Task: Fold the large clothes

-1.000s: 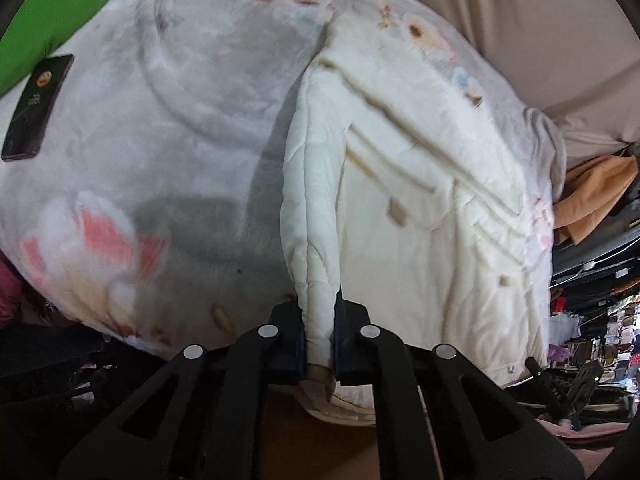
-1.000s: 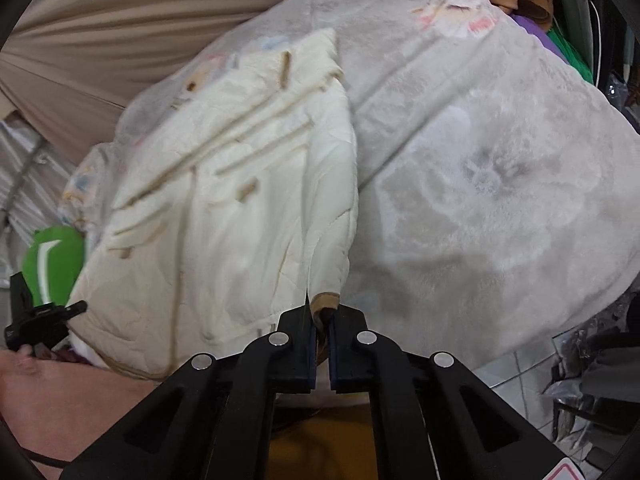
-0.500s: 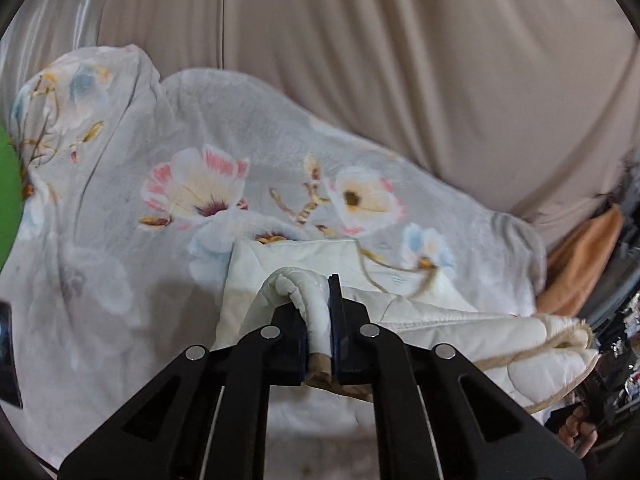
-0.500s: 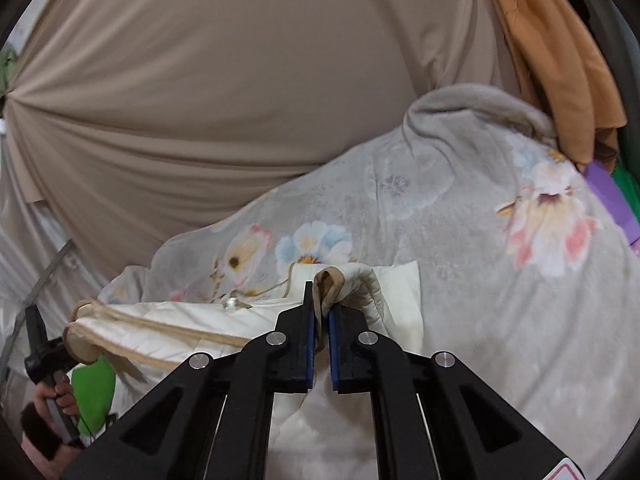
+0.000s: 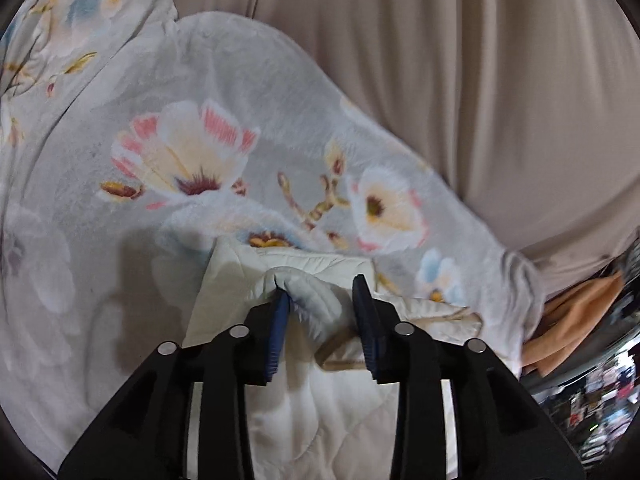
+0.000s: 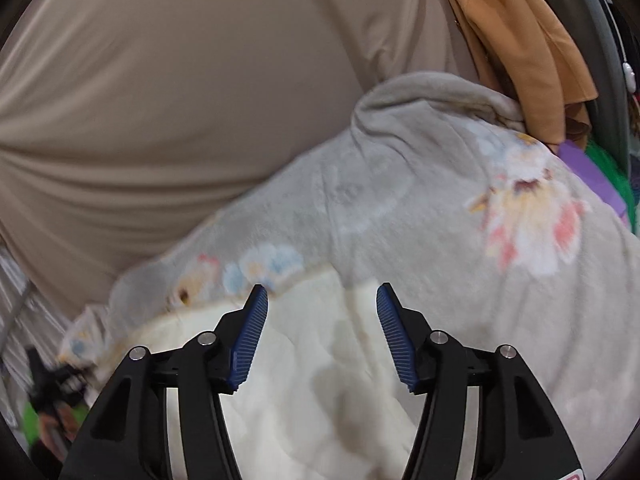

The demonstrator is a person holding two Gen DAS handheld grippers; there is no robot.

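Left wrist view: the left claw (image 5: 322, 308) stands with its jaws apart, and a rolled cream edge of the quilted garment (image 5: 308, 408) lies loosely between them, touching the left pad but clear of the right one. The garment sits directly under and just ahead of the claw, doubled over on itself, its far edge stopping short of the flowers on the floral blanket (image 5: 192, 168) that covers the bed. Beyond that hangs a beige curtain (image 5: 460, 80). Judging from the layers, one fold across the garment's length looks done; squaring the edges and any further fold look to be left.

Against the earlier frames, this claw was clamped tight on the same edge, first with the garment stretched out long ahead of it, then with the edge carried over toward the far end. Its jaws have just been opening, and the edge now rests slack between them.

Right wrist view: the right claw (image 6: 322, 312) is wide apart with nothing between its pads; the garment (image 6: 320, 400) lies flat below and just ahead of it, its far border meeting the blanket (image 6: 440, 216). Orange cloth (image 6: 516, 40) hangs far off to the upper right.

Earlier, this claw pinched a tan-trimmed corner of the garment; its jaws have just been opening, and that corner has dropped out onto the pile.
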